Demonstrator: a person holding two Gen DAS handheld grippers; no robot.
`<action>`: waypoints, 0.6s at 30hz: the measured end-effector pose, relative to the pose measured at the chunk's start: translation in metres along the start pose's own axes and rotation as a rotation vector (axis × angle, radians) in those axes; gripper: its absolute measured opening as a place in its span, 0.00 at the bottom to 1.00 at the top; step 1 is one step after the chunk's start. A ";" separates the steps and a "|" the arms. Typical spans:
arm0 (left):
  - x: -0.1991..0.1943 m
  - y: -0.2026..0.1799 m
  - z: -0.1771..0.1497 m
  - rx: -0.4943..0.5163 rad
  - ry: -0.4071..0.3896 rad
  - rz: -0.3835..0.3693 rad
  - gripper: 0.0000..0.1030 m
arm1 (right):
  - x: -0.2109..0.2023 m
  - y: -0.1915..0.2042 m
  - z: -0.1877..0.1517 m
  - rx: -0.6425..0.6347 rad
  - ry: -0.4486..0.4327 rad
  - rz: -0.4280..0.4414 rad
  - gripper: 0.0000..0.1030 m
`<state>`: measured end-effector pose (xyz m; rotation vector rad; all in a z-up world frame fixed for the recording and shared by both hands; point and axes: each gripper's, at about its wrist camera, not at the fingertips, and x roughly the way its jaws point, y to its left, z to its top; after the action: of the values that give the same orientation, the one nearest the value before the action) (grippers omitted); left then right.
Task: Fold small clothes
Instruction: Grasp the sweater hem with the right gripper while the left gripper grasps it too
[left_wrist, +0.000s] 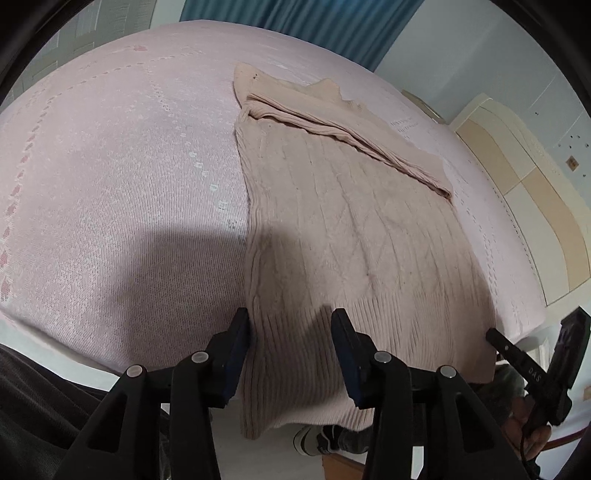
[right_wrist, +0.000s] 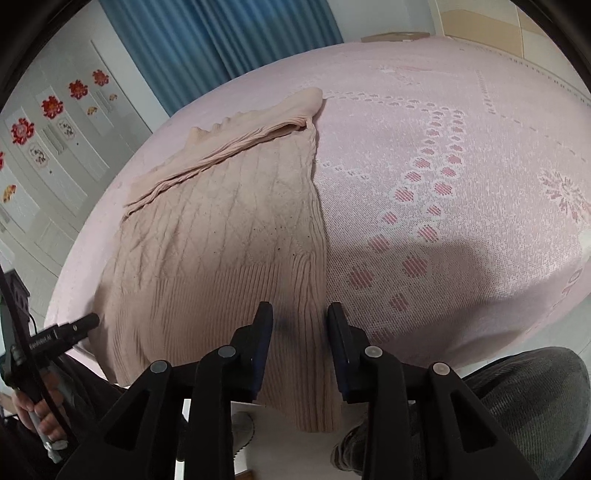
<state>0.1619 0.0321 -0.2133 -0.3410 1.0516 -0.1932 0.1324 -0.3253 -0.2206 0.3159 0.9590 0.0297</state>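
A beige cable-knit sweater (left_wrist: 343, 229) lies flat on a pink bedspread (left_wrist: 122, 192), its sleeves folded across the upper part and its ribbed hem hanging over the near bed edge. My left gripper (left_wrist: 291, 325) is open, just above the hem's left corner, its jaws astride the left side edge. The sweater also shows in the right wrist view (right_wrist: 221, 236). My right gripper (right_wrist: 301, 317) is open over the hem's right corner, astride the right side edge. Each gripper shows in the other's view: the right one (left_wrist: 517, 354) and the left one (right_wrist: 66, 330).
The pink patterned bedspread (right_wrist: 461, 184) covers the whole bed. Blue curtains (right_wrist: 221, 40) hang behind it. A cream wardrobe (left_wrist: 535, 192) stands on one side, white doors with red flower decals (right_wrist: 51, 122) on the other. The person's legs and shoes (left_wrist: 314, 439) are below the bed edge.
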 end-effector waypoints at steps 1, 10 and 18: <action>0.001 -0.001 0.001 0.002 -0.004 0.006 0.40 | 0.000 0.001 0.000 -0.008 -0.003 -0.006 0.31; 0.004 0.005 0.009 -0.042 -0.013 -0.018 0.40 | 0.005 0.012 0.000 -0.066 -0.049 -0.077 0.31; 0.000 0.003 0.002 -0.001 0.022 -0.061 0.40 | 0.008 0.005 0.007 -0.004 -0.016 -0.026 0.33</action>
<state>0.1634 0.0350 -0.2130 -0.3729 1.0636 -0.2521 0.1432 -0.3214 -0.2218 0.2998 0.9474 0.0055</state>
